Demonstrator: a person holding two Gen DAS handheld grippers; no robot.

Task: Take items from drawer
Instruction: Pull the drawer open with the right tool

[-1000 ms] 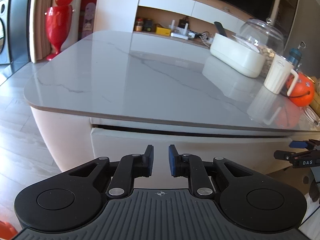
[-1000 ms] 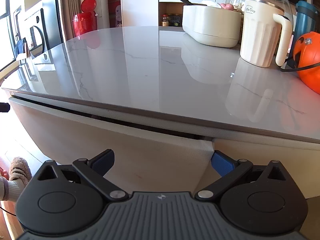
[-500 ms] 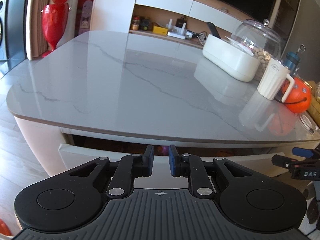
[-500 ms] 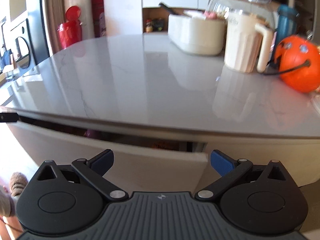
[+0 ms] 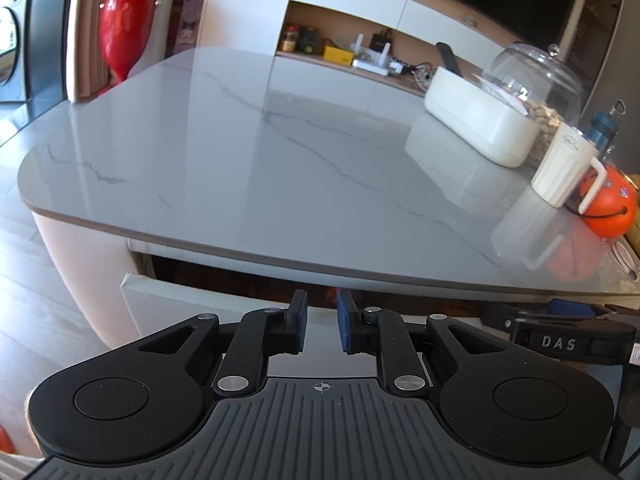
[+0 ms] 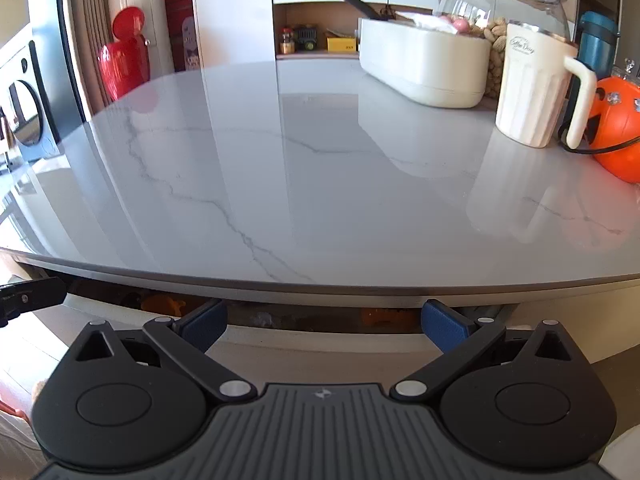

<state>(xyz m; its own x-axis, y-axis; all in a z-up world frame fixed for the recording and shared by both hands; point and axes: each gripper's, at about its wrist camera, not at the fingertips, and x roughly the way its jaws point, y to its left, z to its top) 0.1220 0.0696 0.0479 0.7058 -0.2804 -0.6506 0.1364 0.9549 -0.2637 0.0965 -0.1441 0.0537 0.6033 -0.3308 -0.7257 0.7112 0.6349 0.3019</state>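
Under the marble tabletop (image 5: 280, 168) a white drawer (image 5: 180, 304) stands pulled out a short way, leaving a dark gap. My left gripper (image 5: 322, 310) is shut to a narrow slit, its tips at the drawer front's top edge with nothing seen between the pads. My right gripper (image 6: 324, 322) is open wide and empty, just in front of the drawer front (image 6: 320, 348). Orange items (image 6: 164, 304) show dimly inside the gap; most of the contents are hidden by the tabletop. The right gripper's black body (image 5: 560, 340) shows at the right of the left wrist view.
On the tabletop's far right stand a white oblong box (image 6: 424, 68), a cream mug (image 6: 532, 88), an orange pumpkin bucket (image 6: 620, 132), a glass dome (image 6: 504, 0) and a blue bottle (image 6: 598, 44). A red vase (image 5: 124, 28) stands on the floor beyond.
The drawer went from shut to pulled out a short way. The right gripper rose and swung left, now looking over the tabletop. Both grippers kept their openings.
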